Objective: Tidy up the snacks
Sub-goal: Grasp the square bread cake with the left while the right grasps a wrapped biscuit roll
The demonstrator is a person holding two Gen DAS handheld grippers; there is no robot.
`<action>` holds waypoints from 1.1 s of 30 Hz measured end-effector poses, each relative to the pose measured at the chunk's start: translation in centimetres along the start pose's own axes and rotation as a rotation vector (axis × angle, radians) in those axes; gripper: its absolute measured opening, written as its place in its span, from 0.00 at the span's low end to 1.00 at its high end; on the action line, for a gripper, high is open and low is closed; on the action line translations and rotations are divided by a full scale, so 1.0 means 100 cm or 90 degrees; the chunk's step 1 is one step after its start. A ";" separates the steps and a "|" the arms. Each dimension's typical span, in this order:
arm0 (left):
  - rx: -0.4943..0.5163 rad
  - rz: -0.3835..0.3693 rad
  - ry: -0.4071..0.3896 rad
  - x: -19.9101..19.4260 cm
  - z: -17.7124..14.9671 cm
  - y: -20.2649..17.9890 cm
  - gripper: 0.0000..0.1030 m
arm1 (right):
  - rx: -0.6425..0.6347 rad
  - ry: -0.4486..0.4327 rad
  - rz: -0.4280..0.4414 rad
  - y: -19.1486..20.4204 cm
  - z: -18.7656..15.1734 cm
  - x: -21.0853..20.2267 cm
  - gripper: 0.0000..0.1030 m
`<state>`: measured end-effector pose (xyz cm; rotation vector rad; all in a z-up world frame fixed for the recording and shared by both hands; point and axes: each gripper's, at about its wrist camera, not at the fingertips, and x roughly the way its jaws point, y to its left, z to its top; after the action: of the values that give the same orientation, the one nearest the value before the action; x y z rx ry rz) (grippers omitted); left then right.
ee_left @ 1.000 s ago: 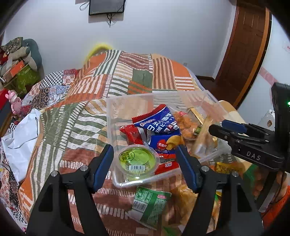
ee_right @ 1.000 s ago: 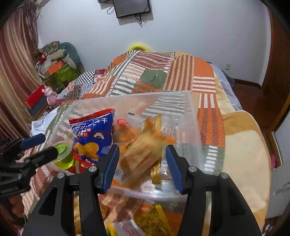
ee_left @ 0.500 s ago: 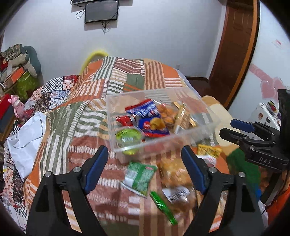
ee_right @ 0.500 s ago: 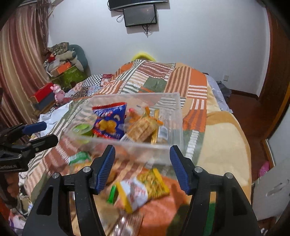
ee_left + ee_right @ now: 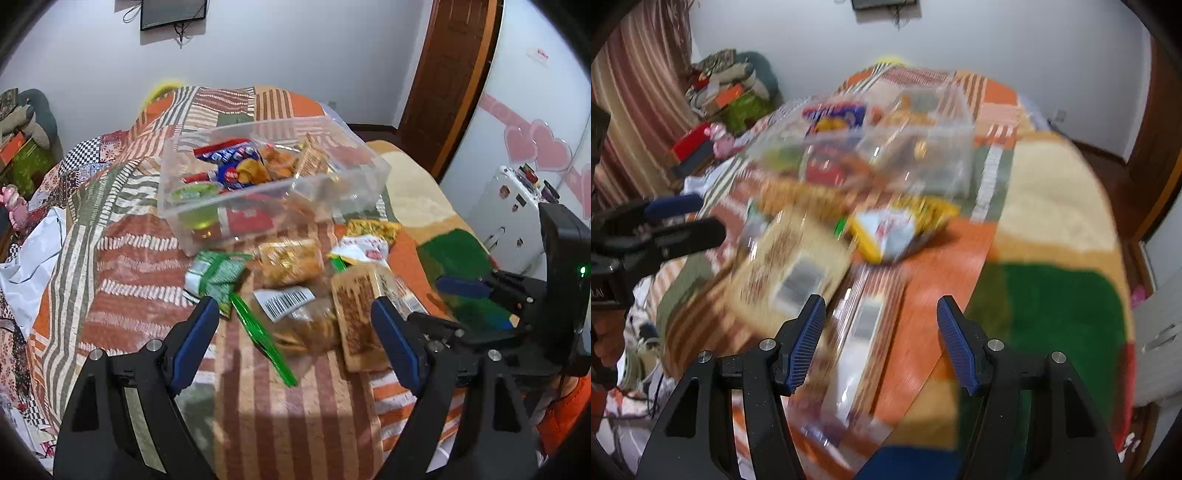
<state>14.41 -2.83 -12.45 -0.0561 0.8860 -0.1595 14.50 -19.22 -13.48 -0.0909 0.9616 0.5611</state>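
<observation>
Near my spread, empty left gripper [image 5: 291, 343] lie loose snacks; right gripper [image 5: 882, 343] gapes too. Next: pinch the cracker pack [image 5: 360, 317], carry to bin [image 5: 343, 184].

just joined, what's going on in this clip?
A person with a handheld gripper in each hand is sorting snacks on a patchwork bedspread. Several packets and a green jelly cup already sit in the clear plastic bin. In front of it lie loose ones: a green packet, a barcoded bag, a tan cracker pack. The left gripper and right gripper are open and empty, hovering over the loose pile.
</observation>
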 end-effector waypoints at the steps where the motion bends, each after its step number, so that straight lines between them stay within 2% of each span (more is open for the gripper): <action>1: 0.001 0.000 0.004 0.001 -0.003 -0.002 0.82 | 0.007 -0.005 0.001 0.000 -0.002 0.000 0.58; 8: 0.001 -0.002 0.013 0.002 -0.009 -0.007 0.82 | 0.035 0.016 0.049 0.001 -0.008 0.004 0.58; 10: -0.002 -0.003 0.012 0.002 -0.009 -0.008 0.82 | 0.014 0.032 0.043 0.006 -0.012 0.010 0.58; 13: -0.002 -0.008 0.019 0.004 -0.010 -0.011 0.82 | -0.010 0.027 0.021 0.015 -0.020 0.013 0.58; 14: 0.000 -0.009 0.022 0.005 -0.010 -0.013 0.82 | -0.013 0.024 0.017 0.016 -0.021 0.012 0.57; 16: 0.004 -0.016 0.028 0.008 -0.010 -0.017 0.82 | -0.010 0.018 0.014 0.014 -0.021 0.011 0.45; 19: 0.016 -0.032 0.033 0.010 -0.009 -0.027 0.82 | 0.001 0.008 0.008 0.005 -0.022 0.005 0.41; 24: 0.042 -0.042 0.048 0.021 -0.008 -0.045 0.82 | 0.034 -0.002 -0.006 -0.017 -0.030 -0.008 0.41; 28: 0.073 -0.031 0.064 0.037 -0.009 -0.062 0.82 | 0.051 -0.003 -0.019 -0.031 -0.037 -0.018 0.41; 33: 0.109 0.034 0.051 0.051 -0.012 -0.076 0.82 | 0.067 0.004 -0.013 -0.038 -0.040 -0.021 0.42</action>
<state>15.76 -11.14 -16.27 0.1341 0.9504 -0.1889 12.44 -24.55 -14.73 -0.0080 0.9930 0.4911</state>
